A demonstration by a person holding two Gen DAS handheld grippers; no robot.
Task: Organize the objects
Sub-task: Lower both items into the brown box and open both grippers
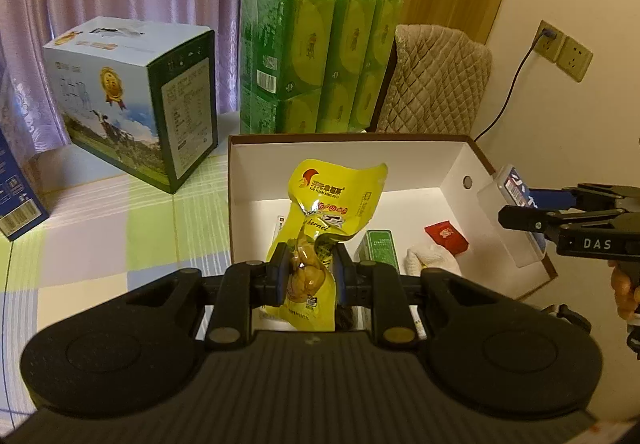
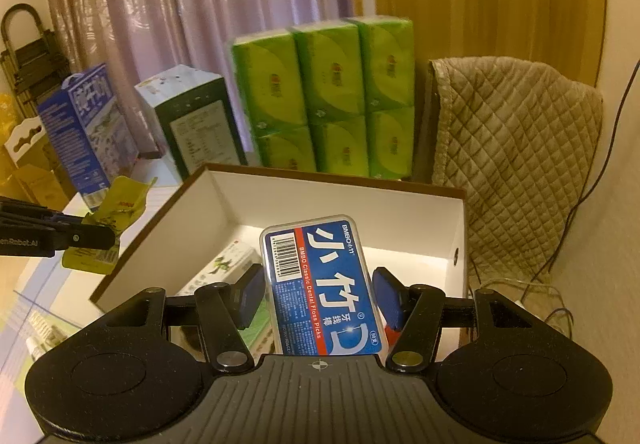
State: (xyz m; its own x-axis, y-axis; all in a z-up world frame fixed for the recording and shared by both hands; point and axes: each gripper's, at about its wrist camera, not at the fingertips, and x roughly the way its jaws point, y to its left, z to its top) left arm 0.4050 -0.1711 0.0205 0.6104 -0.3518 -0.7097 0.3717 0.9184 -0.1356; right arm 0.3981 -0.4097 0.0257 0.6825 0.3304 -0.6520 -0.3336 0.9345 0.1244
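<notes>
Yellow foil snack pouch (image 1: 320, 228) is clamped upright between the blue pads of the left gripper (image 1: 310, 276), held over the near end of the open white cardboard box with brown rim (image 1: 344, 156). The pouch's lower end is cut off behind the gripper body; the print is partly creased and hard to read.

Clear plastic floss-pick case with blue label (image 2: 324, 284) is held in the right gripper (image 2: 320, 296), both blue pads against its long sides, its lower end hidden behind the gripper body. It is held above the box's right wall (image 2: 452, 228) in the left wrist view and over the box interior in the right wrist view.

On the box floor a small green carton (image 1: 380, 248), a red packet (image 1: 446, 238) and a white knitted item (image 1: 430, 264) are seen, all partly hidden by the left gripper. Much of the floor toward the far wall is open.

Behind the box a stack of green wrapped tissue packs (image 1: 316, 60) stands near the far rim; a quilted beige cover (image 1: 436, 80) is draped beside it. A white-and-green printed carton (image 1: 132, 100) stands on the checked tablecloth (image 1: 120, 236) left of the box, well apart. A blue carton (image 1: 16, 196) is cut off at the left edge. A bare hand (image 1: 626, 288) on the right gripper's handle is cut off at the frame edge.
</notes>
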